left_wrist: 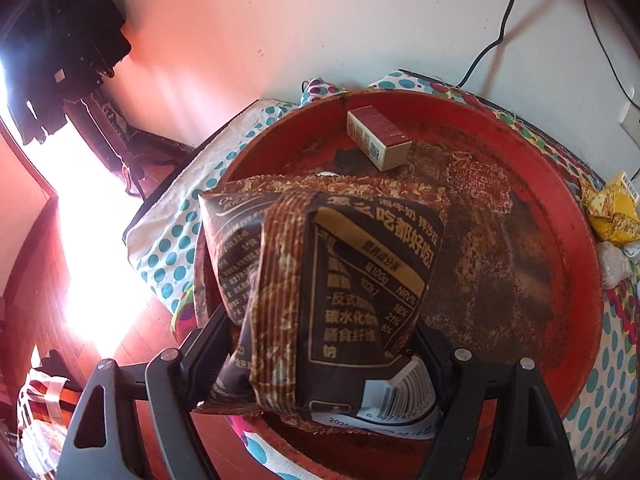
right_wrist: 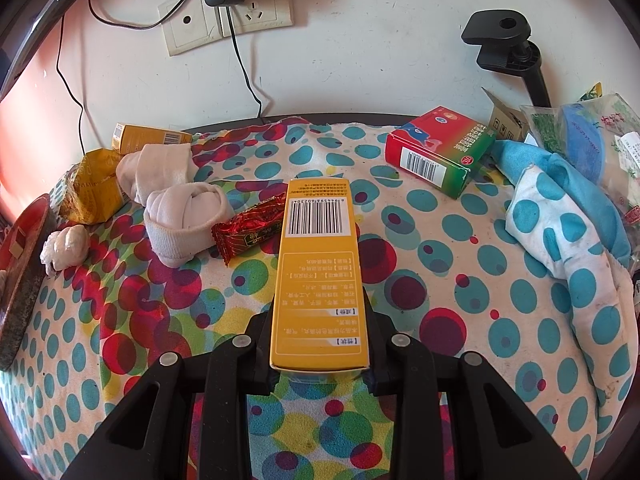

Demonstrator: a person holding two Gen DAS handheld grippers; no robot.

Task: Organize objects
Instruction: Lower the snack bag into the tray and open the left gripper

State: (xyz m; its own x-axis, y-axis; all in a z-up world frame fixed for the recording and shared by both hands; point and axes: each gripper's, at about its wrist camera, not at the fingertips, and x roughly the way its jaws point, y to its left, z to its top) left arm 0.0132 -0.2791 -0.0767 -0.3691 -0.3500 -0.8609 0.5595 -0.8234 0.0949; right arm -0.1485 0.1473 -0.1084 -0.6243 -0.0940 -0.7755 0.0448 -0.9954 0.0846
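1. Left wrist view: the red tray (left_wrist: 560, 216) fills the space just ahead of and below the left hand-held gripper (left_wrist: 320, 340), so that hand is the nearer one.
2. That gripper is clenched on a brown packet (left_wrist: 344, 280), its long axis running away from the jaws over the tray.
3. The right hand-held gripper (right_wrist: 320, 344) grasps a yellow box (right_wrist: 318, 272), pointing forward above the surface (right_wrist: 460, 280).

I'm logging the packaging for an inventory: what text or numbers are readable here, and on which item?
Dark brown snack packet in the left gripper: "100g", "NRV%", "18%", "21%", "6%"; upside-down Chinese headline, partly legible.
Yellow carton in the right gripper: barcode and upside-down Chinese print, digits too small.
Red and green box: barcode only; lettering too small.
Small maroon box on the round red tray: print blurred.
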